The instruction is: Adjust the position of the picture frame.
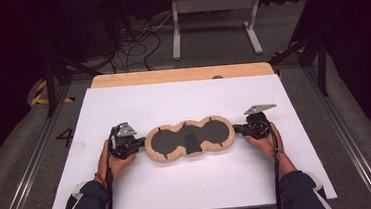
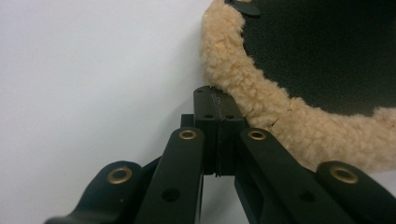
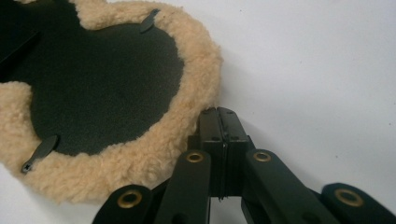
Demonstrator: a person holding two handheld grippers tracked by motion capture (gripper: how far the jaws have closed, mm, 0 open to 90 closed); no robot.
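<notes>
White table top (image 1: 145,188): a broad matte sheet laid over a wooden board (image 1: 181,74) whose far edge shows beyond it. It gives a plain, level work surface; everything in hand sits on its near half.

Fleece-edged pad (image 1: 190,138): a three-lobed piece, black fabric centre bordered by tan sheepskin-like pile, lying flat and roughly centred between the two hands, long axis running left to right. Short black tabs (image 3: 39,151) sit at intervals where the dark panel meets the fleece, probably fastening points. It appears to lie dark side up so both ends are open to approach.

Left gripper (image 1: 139,144): held in the person's left hand (image 1: 117,160), pointing inward at the pad's left lobe. In the left gripper view the jaws are clenched together with nothing between them, tips just touching the fleece rim (image 2: 243,88). Judged to be nudging or steadying that end, not gripping it.

Right gripper (image 1: 236,128): held in the right hand (image 1: 264,141), mirrored at the pad's right lobe. Jaws likewise pressed closed and empty, tips against or just beside the fleece border (image 3: 196,79). The symmetric placement suggests the pad is being squared or braced from both ends.

Grey three-cornered plates (image 1: 260,108): one atop each gripper.
</notes>
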